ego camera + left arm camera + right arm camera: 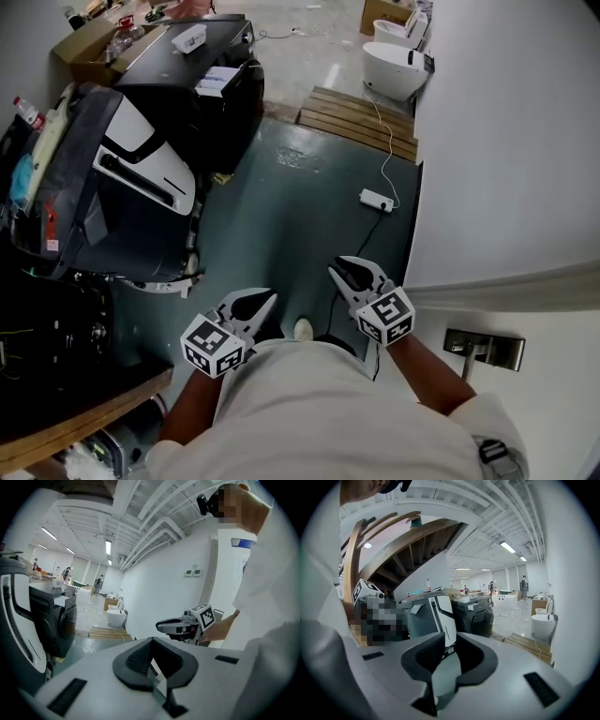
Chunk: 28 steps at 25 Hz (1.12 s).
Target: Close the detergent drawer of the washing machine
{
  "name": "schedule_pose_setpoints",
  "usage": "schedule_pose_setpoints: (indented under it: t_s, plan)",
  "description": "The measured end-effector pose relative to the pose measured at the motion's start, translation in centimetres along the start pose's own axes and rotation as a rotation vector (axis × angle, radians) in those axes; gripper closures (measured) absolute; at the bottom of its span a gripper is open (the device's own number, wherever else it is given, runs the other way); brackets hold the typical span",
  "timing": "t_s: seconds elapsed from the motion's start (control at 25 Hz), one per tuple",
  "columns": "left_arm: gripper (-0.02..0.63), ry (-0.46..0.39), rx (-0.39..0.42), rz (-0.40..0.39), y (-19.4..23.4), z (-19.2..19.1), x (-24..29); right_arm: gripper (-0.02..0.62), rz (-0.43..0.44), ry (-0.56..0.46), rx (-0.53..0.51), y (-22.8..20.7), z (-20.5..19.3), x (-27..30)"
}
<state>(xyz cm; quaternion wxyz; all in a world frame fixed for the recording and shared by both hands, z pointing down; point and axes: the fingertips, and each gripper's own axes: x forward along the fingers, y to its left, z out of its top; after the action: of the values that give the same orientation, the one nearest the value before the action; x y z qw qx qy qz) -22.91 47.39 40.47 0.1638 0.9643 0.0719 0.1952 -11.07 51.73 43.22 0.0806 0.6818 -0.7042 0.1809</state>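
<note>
A dark grey washing machine [66,187] with a white front panel [141,164] lies tilted at the left; it also shows in the right gripper view [440,616]. From here I cannot make out its detergent drawer. Both grippers hang close to my body over the green floor, well apart from the machine. My left gripper [267,298] [152,639] is shut and holds nothing. My right gripper [339,269] [451,634] stands a little open with nothing between its pads, and it also appears in the left gripper view [161,626].
A black washing machine [211,66] stands behind the grey one. A white power strip [376,200] with its cable lies on the floor ahead, a wooden pallet [361,117] and white toilets [394,66] beyond. A white wall [506,141] runs along the right, a wooden tabletop [84,422] at lower left.
</note>
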Motion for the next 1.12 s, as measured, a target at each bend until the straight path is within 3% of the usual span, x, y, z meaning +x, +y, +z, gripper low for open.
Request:
schedule_pose_setpoints:
  t_s: [0.36, 0.56, 0.76, 1.12]
  plan:
    - [0.611, 0.009, 0.004, -0.025, 7.1, 2.9, 5.5, 0.497, -0.086, 0.006, 0.009, -7.8, 1.4, 4.8]
    - [0.611, 0.013, 0.024, -0.057, 12.9, 7.0, 8.4, 0.495, -0.105, 0.022, 0.001, -11.4, 4.6, 9.8]
    - [0.611, 0.011, 0.065, -0.061, 19.1, 11.0, 9.9, 0.495, -0.076, 0.029, -0.016, -14.4, 8.0, 16.7]
    - [0.611, -0.045, 0.038, 0.006, 28.5, 14.8, 9.1, 0.492, -0.017, 0.045, -0.076, -17.7, 12.1, 27.4]
